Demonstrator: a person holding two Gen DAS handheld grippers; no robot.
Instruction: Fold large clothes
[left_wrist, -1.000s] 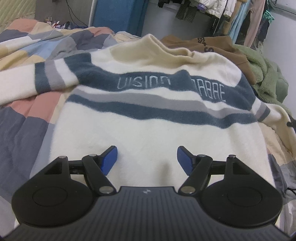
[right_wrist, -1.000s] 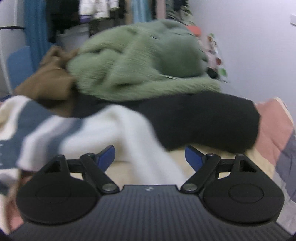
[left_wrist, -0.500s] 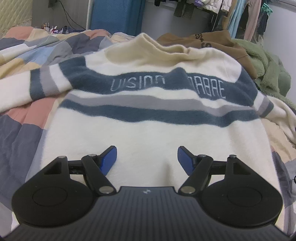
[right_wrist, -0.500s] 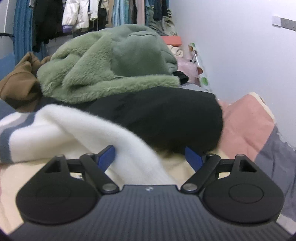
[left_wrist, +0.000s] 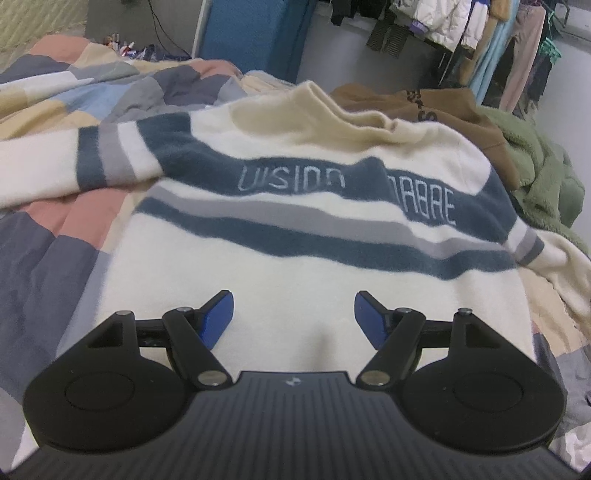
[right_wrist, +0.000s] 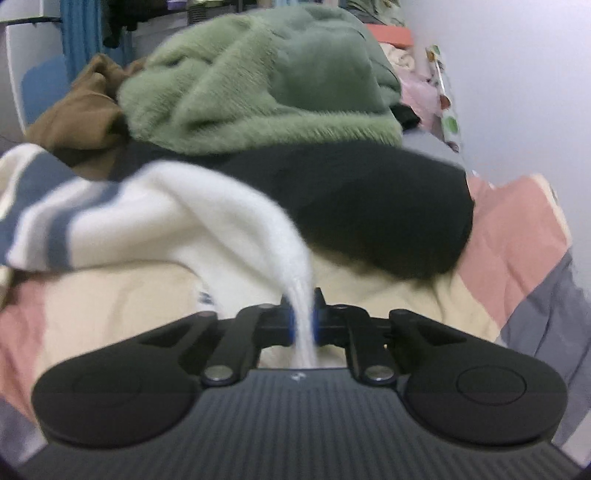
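A cream sweater (left_wrist: 295, 273) with blue and grey stripes and pale lettering lies flat on the patchwork bedspread (left_wrist: 40, 236), collar at the far end. My left gripper (left_wrist: 293, 314) hovers over its lower hem, open, nothing between its blue pads. In the right wrist view the sweater's white sleeve (right_wrist: 236, 221) runs from the striped shoulder down into my right gripper (right_wrist: 303, 321), which is shut on the sleeve's end; the cloth is pinched into a thin strip between the pads.
A green fleece garment (right_wrist: 258, 81), a brown hoodie (right_wrist: 77, 114) and a black garment (right_wrist: 376, 210) are heaped at the bed's right side near the wall (right_wrist: 517, 74). Clothes hang on a rail (left_wrist: 480, 29) beyond the bed. A blue panel (left_wrist: 255, 37) stands behind.
My right gripper has gone from open to shut on the white sleeve's end and lifted it slightly. The left gripper stays open over the hem, its view barely shifted.
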